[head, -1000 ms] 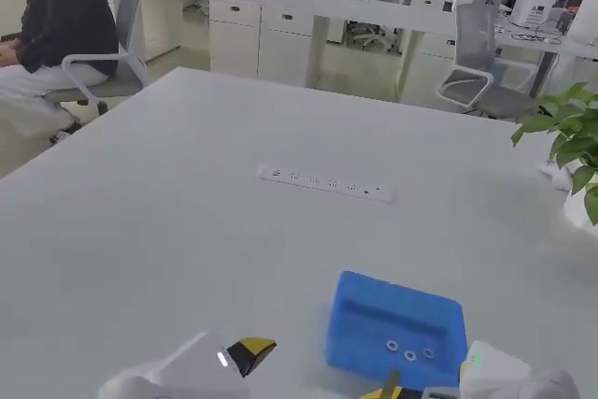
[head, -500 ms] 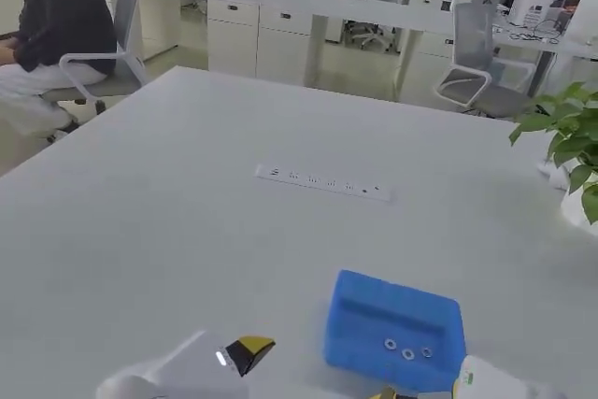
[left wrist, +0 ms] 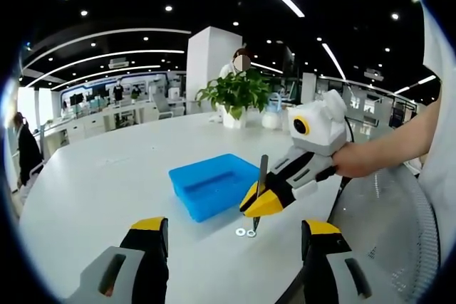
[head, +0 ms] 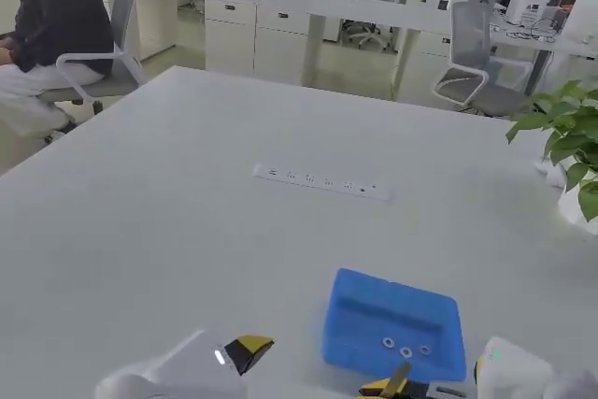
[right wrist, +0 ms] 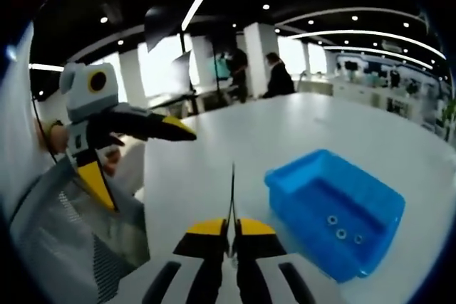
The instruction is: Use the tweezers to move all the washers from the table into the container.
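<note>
A blue container [head: 392,324] stands near the table's front edge with three washers [head: 405,349] in it. In the right gripper view the container [right wrist: 335,208] and its washers [right wrist: 342,233] lie to the right. My right gripper [right wrist: 231,229] is shut on thin tweezers [right wrist: 232,190]. In the left gripper view the right gripper [left wrist: 274,197] points the tweezers [left wrist: 260,190] down at two washers [left wrist: 246,233] on the table, just in front of the container [left wrist: 214,184]. My left gripper [left wrist: 235,247] is open with nothing in it, left of the container [head: 248,354].
A white power strip [head: 322,181] is set into the table's middle. A potted plant [head: 565,147] stands at the right edge. A person [head: 47,35] sits on a chair at the far left, with desks and chairs behind.
The right gripper with the tweezers sank out at the bottom edge of the head view, then came back into it. The left gripper has stayed put.
</note>
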